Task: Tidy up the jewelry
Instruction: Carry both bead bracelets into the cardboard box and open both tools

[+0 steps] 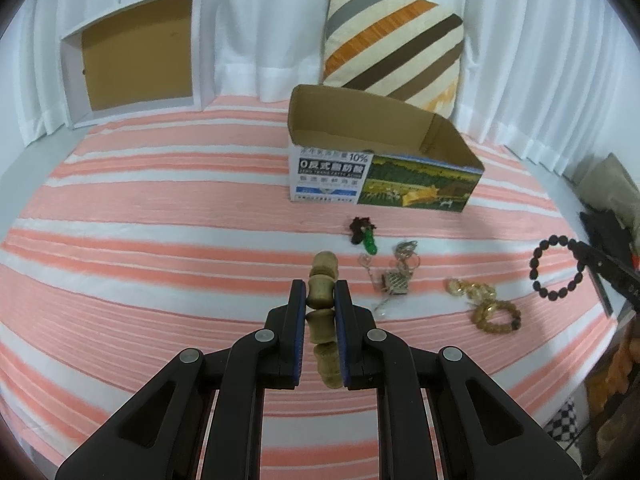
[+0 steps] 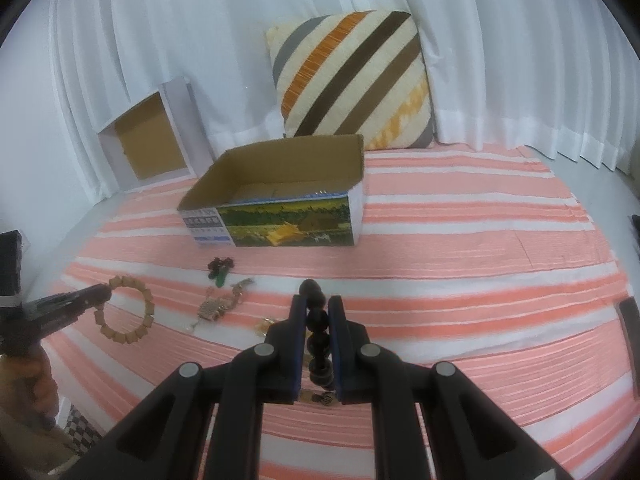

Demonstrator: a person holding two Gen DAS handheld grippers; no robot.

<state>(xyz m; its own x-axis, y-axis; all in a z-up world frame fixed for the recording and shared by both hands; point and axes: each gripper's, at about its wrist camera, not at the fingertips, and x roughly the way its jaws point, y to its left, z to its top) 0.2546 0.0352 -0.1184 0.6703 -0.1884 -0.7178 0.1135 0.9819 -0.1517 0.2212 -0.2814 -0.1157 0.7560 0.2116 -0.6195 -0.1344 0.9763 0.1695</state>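
Jaws of the left gripper (image 1: 320, 292) clamp a wooden bead bracelet (image 1: 322, 300); the right gripper (image 2: 318, 312) pinches a black bead bracelet (image 2: 318, 320). Beyond, loose jewelry (image 1: 394, 276) lies on the striped surface (image 1: 160, 240), with the open cardboard box (image 1: 380, 172) farther back.

Surface (image 1: 160, 208) cloth: salmon-pink and white stripes. Curtain (image 1: 260, 20) plain white. Cushion (image 1: 392, 44) cream, diagonal stripes grey, orange, dark brown, tan. Printed box (image 1: 384, 176): brown card inside, white-and-blue text panel, green landscape picture with yellow patch. Shallow box (image 1: 136, 56): white rim, tan inside. Wooden bead bracelet (image 2: 128, 312) light tan. Dark bead bracelet (image 1: 556, 268) black. Amber bracelets (image 1: 492, 312) golden. Pendant (image 1: 366, 236) green, dark red cord. Fingers (image 1: 298, 320) black, blue pads.
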